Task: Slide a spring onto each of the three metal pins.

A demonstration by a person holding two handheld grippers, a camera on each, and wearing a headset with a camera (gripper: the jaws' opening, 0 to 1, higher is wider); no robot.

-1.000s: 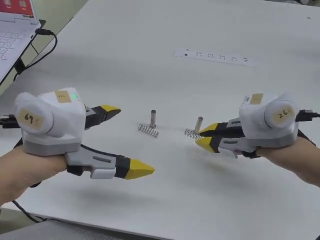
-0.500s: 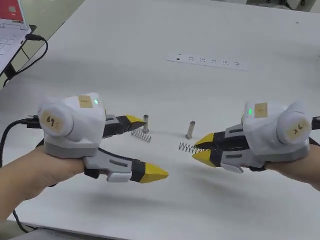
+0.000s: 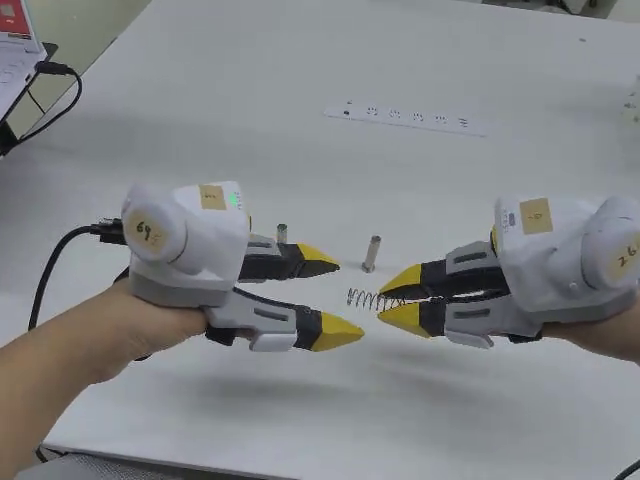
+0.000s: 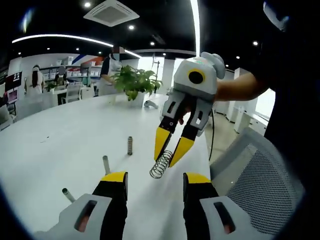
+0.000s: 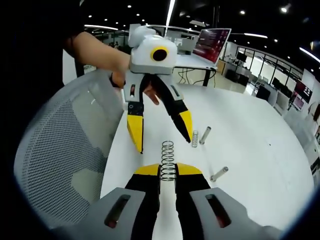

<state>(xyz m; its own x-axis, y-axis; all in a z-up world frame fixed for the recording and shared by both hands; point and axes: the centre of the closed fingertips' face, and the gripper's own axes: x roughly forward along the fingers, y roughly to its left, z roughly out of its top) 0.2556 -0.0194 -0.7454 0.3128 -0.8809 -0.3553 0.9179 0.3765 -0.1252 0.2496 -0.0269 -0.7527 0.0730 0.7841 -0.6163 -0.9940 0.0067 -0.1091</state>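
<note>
Head view finds the right hand-held gripper point(image 3: 398, 301) clamped on one end of a spring point(image 3: 362, 298). It carries the spring level above the bench point(image 3: 250, 100) with the free end outward, likely to line the coil up with the upright pin point(image 3: 372, 253) just behind. The left hand-held gripper point(image 3: 338, 298) faces it with jaws apart, seemingly to steady the spring.

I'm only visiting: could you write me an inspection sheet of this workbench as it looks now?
Surface: white table.
Job's things: one spring gripped by its end; upright pin; second pin with another spring beside it.
Clutter: power strip.
Grippers: right gripper shut on the spring; left gripper open, holding nothing.
Cables: black cable from the left gripper; another near the laptop.
Surroundings: office chair, potted plant.
</note>
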